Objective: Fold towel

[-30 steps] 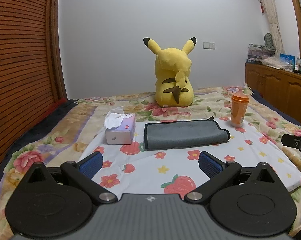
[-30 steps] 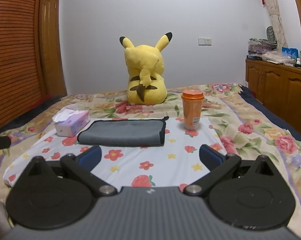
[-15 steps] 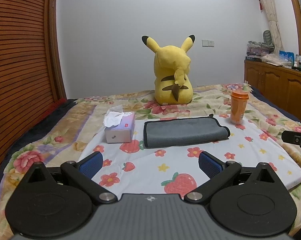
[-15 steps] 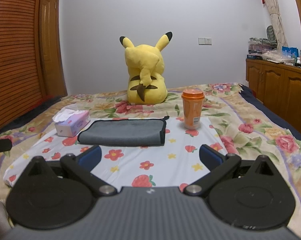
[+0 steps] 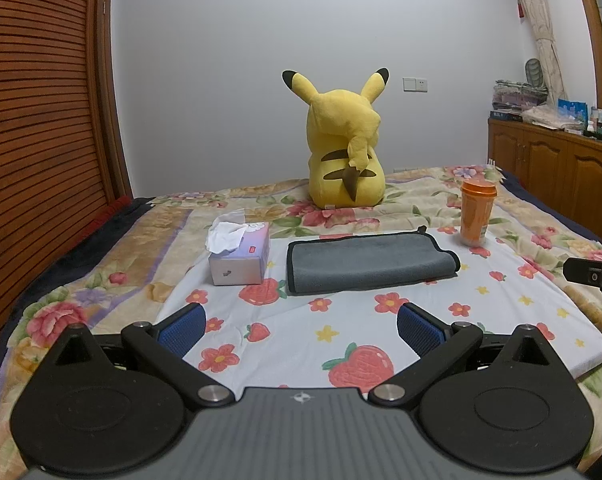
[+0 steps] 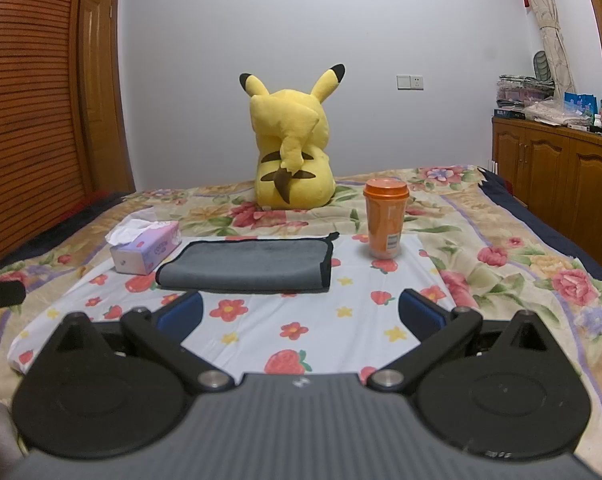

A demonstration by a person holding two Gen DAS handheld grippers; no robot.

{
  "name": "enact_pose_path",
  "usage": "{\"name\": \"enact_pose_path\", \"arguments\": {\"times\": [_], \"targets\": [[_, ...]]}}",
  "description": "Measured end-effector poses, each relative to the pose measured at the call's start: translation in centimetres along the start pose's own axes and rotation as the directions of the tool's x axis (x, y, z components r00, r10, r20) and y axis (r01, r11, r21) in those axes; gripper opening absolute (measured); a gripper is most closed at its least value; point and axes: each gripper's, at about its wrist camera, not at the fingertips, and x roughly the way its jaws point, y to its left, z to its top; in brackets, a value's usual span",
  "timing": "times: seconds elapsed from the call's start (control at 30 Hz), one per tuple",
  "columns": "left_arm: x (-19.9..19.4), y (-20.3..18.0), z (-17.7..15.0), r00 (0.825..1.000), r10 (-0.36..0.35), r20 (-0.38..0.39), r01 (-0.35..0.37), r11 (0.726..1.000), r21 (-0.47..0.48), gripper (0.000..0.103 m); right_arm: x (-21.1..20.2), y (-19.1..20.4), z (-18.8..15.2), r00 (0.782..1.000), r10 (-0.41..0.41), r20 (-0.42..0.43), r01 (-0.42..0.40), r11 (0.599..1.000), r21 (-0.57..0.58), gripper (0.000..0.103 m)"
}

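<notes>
Blue ribbed pads [image 5: 181, 328] face each other across a wide gap on our left gripper [image 5: 299, 330]; its jaws stand spread with nothing between them, and the right gripper [image 6: 299, 318] is spread and empty the same way — a stance that, we judge, suits either an approach or a finished job. Beyond both pairs of jaws, well apart from them, the grey towel [image 5: 367, 258] lies flat on the strawberry-print cloth [image 5: 341, 328], already doubled over with its dark-bound edges stacked; from how it lies we take the fold as largely made, though whether another fold is wanted we cannot tell. Just left of the towel as the jaws look at it sits a tissue box [image 5: 241, 258], close beside it but not touching in the left view; off the towel's right end stands an orange cup [image 6: 385, 220], upright and apart. Farther out, past the towel, a yellow plush toy [image 6: 293, 152] sits with its back to us; any reach should stay low and central to spare the cup.
</notes>
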Motion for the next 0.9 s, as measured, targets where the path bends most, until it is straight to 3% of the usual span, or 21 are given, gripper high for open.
{"name": "enact_pose_path", "arguments": {"times": [0.9], "targets": [[0.09,-0.21,-0.11,1.000,0.000,-0.001,0.000,1.000,0.004,0.103,0.01,-0.05,-0.01,1.000,0.000,0.000,0.000,1.000,0.002,0.103]]}}
